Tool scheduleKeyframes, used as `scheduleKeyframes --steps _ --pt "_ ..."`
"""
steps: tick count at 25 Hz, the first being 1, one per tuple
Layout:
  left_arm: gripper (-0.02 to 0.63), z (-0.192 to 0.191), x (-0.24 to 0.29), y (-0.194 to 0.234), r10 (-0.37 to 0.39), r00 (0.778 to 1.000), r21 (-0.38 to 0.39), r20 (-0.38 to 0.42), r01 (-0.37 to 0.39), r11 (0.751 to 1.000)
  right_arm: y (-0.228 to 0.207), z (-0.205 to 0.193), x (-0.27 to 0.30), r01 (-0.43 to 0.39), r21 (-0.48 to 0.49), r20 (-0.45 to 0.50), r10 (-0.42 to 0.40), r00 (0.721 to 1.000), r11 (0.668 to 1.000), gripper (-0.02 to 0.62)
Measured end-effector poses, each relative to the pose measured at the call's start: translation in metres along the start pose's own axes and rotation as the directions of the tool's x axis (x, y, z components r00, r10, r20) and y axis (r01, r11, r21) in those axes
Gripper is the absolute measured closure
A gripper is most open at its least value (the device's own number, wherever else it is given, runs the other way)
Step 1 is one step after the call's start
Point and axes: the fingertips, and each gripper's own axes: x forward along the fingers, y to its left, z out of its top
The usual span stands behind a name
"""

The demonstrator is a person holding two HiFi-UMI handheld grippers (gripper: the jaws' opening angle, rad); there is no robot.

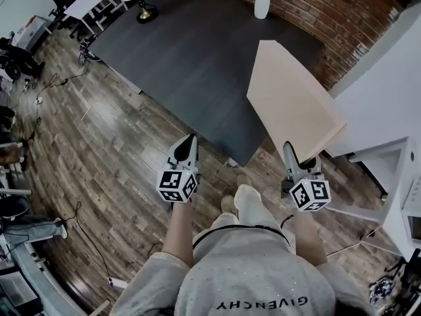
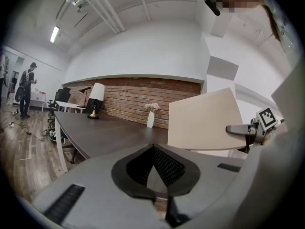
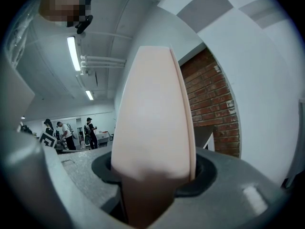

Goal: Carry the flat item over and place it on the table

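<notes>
The right gripper [image 1: 290,149] clamped the near edge of a pale board [image 1: 293,97], seemingly stiff and light, near the dark table [image 1: 197,58] corner; the left gripper [image 1: 188,142] was closed, empty.

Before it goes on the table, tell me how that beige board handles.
The board looks stiff: clamped at one edge by the right hand-held gripper, it juts out flat, no sag. Probably light, since one grip carries it. Its long overhang could twist in the grip.
</notes>
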Motion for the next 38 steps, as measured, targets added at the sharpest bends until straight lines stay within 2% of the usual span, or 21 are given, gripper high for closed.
scheduleKeyframes --steps 20,31,38 --pt "0.607 0.013 0.072 0.021 0.043 0.999 -0.014 -0.011 -0.043 0.999 -0.023 0.004 0.091 -0.083 0.034 -0.057 0.085 0.995 0.996 0.333" --pt "0.607 0.014 0.096 0.029 0.051 0.999 -0.013 -0.019 -0.052 0.999 -0.026 0.001 0.13 -0.117 0.168 -0.052 0.127 0.991 0.979 0.331" --pt "0.607 0.021 0.103 0.036 0.055 0.998 -0.003 -0.005 -0.055 0.998 -0.026 -0.002 0.153 -0.109 0.296 -0.057 0.131 0.99 0.949 0.331"
